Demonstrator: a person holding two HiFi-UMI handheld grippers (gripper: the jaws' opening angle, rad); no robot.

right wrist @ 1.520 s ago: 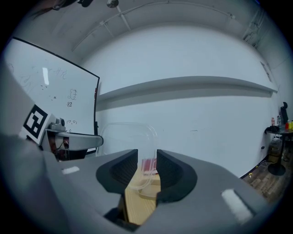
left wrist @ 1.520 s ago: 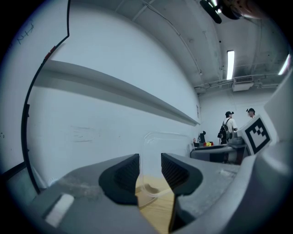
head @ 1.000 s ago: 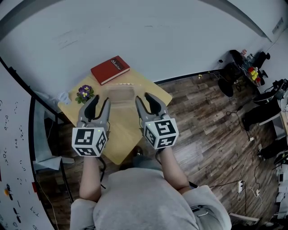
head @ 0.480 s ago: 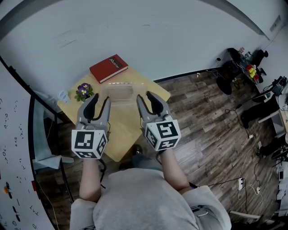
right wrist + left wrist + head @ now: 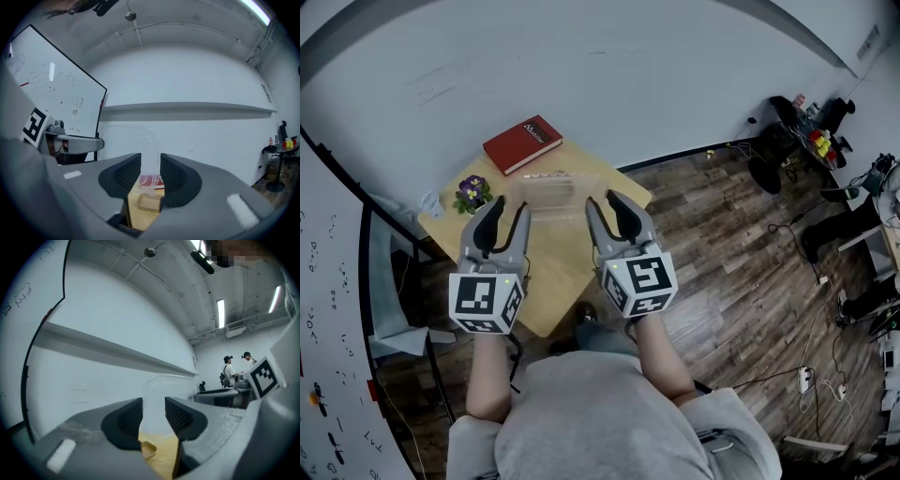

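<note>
A clear plastic container (image 5: 546, 192) hangs between my two grippers above a small wooden table (image 5: 553, 272). My left gripper (image 5: 504, 214) is shut on its left rim and my right gripper (image 5: 607, 204) is shut on its right rim. In the left gripper view the container (image 5: 164, 394) rises upright past the gripper (image 5: 153, 416) against the white wall. The right gripper view shows the container (image 5: 129, 140) the same way beyond the gripper (image 5: 150, 173). A red book (image 5: 522, 143) lies at the table's far corner, and a small pot of purple flowers (image 5: 472, 193) stands at its left.
A whiteboard (image 5: 51, 93) stands to the left. White wall runs behind the table. Dark wood floor (image 5: 731, 281) with cables lies to the right, and a cluttered desk (image 5: 811, 131) stands at the far right. Two people (image 5: 236, 369) stand far off.
Both gripper views have tilted upward and show more wall and ceiling, with the container still between the jaws. In the head view the hands have barely shifted.
</note>
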